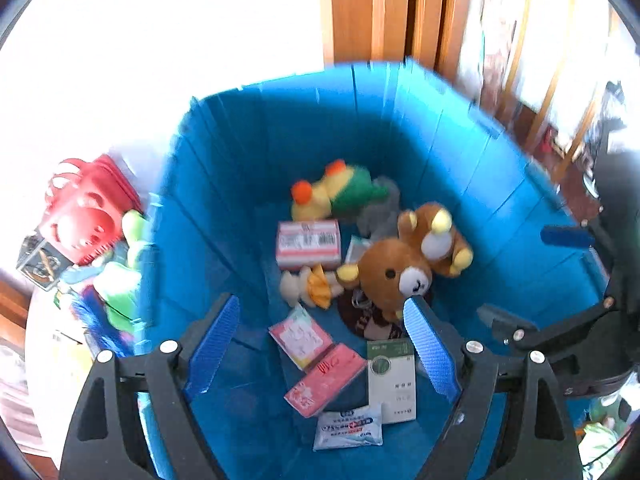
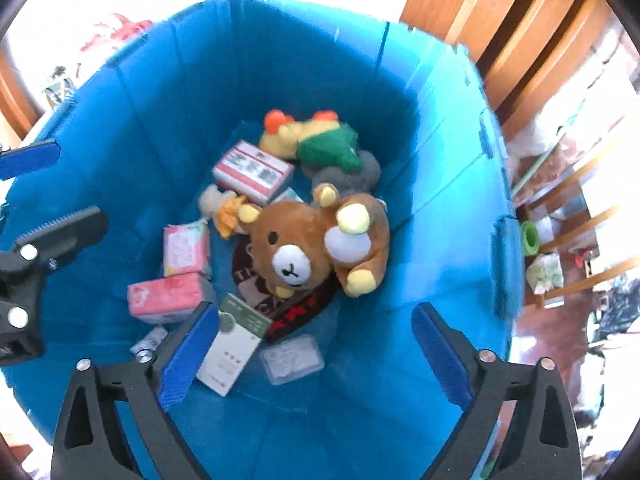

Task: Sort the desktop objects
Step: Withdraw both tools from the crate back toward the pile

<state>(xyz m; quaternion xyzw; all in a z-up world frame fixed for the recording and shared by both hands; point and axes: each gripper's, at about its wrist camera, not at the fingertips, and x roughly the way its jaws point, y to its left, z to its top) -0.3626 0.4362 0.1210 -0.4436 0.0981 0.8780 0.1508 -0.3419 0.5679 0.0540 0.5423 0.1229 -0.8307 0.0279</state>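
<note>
A deep blue bin (image 1: 480,184) (image 2: 168,92) holds the sorted items. A brown plush bear (image 1: 404,264) (image 2: 316,236) lies in it on a dark round mat (image 2: 280,300). A yellow-green plush (image 1: 336,192) (image 2: 316,136), a pink-striped box (image 1: 308,244) (image 2: 252,172), pink tissue packs (image 1: 324,380) (image 2: 168,296) and a green-white box (image 1: 392,380) (image 2: 236,344) lie around it. My left gripper (image 1: 320,344) is open and empty above the bin. My right gripper (image 2: 316,356) is open and empty above the bin; it also shows at the right edge of the left wrist view (image 1: 560,280).
Left of the bin on the white table stand a red basket (image 1: 84,216), green plush items (image 1: 124,280) and small cards (image 1: 40,260). Wooden furniture (image 1: 380,12) (image 2: 500,12) stands behind the bin. A floor with clutter (image 2: 560,272) lies to the right.
</note>
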